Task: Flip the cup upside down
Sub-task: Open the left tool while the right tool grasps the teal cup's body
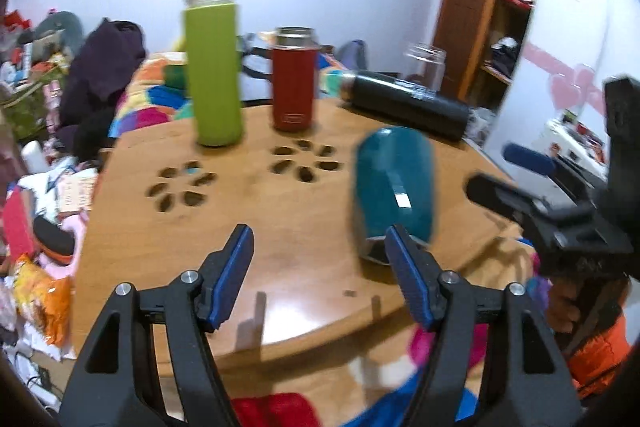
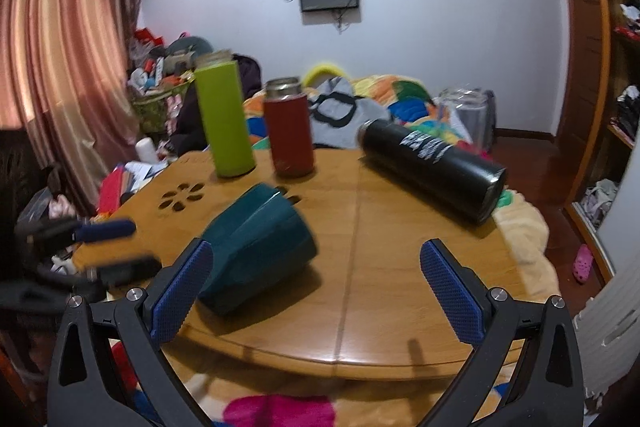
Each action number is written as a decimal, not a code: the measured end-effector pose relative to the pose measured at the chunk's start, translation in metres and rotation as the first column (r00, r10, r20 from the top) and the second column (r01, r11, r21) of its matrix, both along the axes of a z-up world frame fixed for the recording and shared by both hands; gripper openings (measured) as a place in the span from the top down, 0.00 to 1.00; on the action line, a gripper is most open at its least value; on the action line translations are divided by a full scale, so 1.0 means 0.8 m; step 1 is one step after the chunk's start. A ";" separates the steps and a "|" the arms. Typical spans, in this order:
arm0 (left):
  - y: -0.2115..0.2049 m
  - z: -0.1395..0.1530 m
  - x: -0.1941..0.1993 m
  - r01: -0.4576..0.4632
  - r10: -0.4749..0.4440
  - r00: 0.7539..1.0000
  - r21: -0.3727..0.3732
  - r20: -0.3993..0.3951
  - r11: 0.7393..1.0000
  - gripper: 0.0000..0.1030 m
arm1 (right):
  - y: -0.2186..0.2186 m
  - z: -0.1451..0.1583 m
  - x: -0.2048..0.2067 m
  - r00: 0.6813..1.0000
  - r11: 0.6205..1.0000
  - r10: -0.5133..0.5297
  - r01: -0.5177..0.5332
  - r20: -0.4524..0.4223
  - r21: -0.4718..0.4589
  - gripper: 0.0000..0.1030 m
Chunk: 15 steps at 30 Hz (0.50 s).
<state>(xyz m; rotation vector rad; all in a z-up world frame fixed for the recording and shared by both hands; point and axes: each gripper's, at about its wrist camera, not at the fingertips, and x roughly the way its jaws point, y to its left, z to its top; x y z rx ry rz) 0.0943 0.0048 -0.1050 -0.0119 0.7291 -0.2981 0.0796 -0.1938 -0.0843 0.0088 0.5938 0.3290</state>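
Observation:
A teal faceted cup [image 1: 394, 187] lies on its side on the round wooden table [image 1: 280, 211], blurred in both views. It also shows in the right wrist view [image 2: 258, 251]. My left gripper [image 1: 318, 251] is open and empty; its right finger [image 1: 404, 267] is just in front of the cup's near end. My right gripper [image 2: 316, 275] is open and empty; its left finger [image 2: 182, 291] overlaps the cup's left side. The right gripper shows at the right of the left wrist view [image 1: 532, 183], the left gripper at the left of the right wrist view [image 2: 104, 247].
A green bottle [image 1: 214, 67] and a red flask [image 1: 294, 79] stand at the table's far side. A black flask [image 1: 404, 103] lies on its side at the far right, with a clear glass jar [image 1: 426, 67] behind it. A cluttered bed and a shelf surround the table.

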 end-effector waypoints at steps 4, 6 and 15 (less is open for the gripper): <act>0.005 -0.021 0.025 -0.020 0.020 0.999 0.007 -0.047 1.000 0.53 | 0.015 -0.007 0.000 1.000 1.000 0.028 -0.028 -0.012 -0.012 0.00; 0.001 -0.032 0.033 -0.005 0.005 0.997 0.000 -0.080 1.000 0.60 | 0.020 -0.008 -0.003 0.999 0.999 0.037 -0.037 -0.009 -0.024 0.00; -0.024 -0.038 0.016 0.060 -0.061 0.996 -0.018 -0.059 0.998 0.63 | 0.014 -0.012 -0.006 1.000 0.999 0.029 -0.029 -0.007 -0.015 0.00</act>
